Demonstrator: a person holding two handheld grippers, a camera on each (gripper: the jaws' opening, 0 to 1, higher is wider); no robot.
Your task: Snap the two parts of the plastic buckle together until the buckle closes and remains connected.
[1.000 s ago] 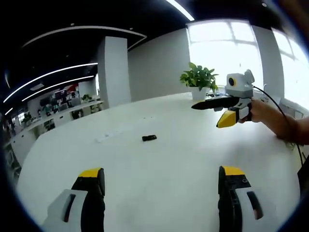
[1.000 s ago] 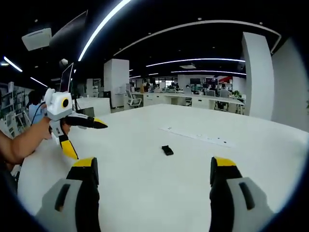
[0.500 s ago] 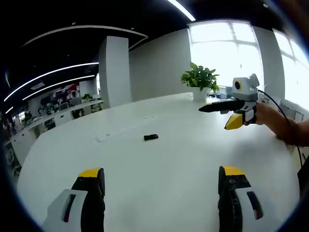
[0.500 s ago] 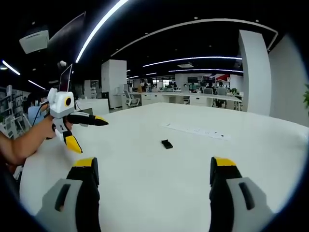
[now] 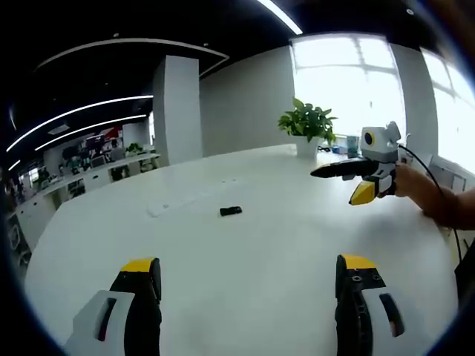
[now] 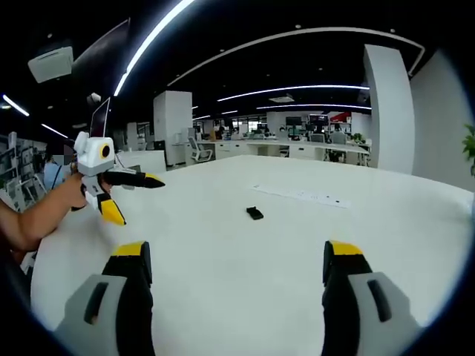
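buckle (image 5: 231,211) alone mid-table (image 5: 245,252), well apart from both wide-open tools (image 5: 249,278)

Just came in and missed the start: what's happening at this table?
A person holds a two-jaw gripper in each hand above a white table. Both the left gripper and the right gripper are open and holding nothing. A small black buckle lies alone on the table, ahead of both, untouched. Whether it is joined cannot be told.

Buckle (image 5: 230,211): small dark shape; parts and closure state too small to resolve.
Power strip (image 6: 300,196): pale, details indistinct.
Forearm (image 6: 33,219): cut off at frame edge.
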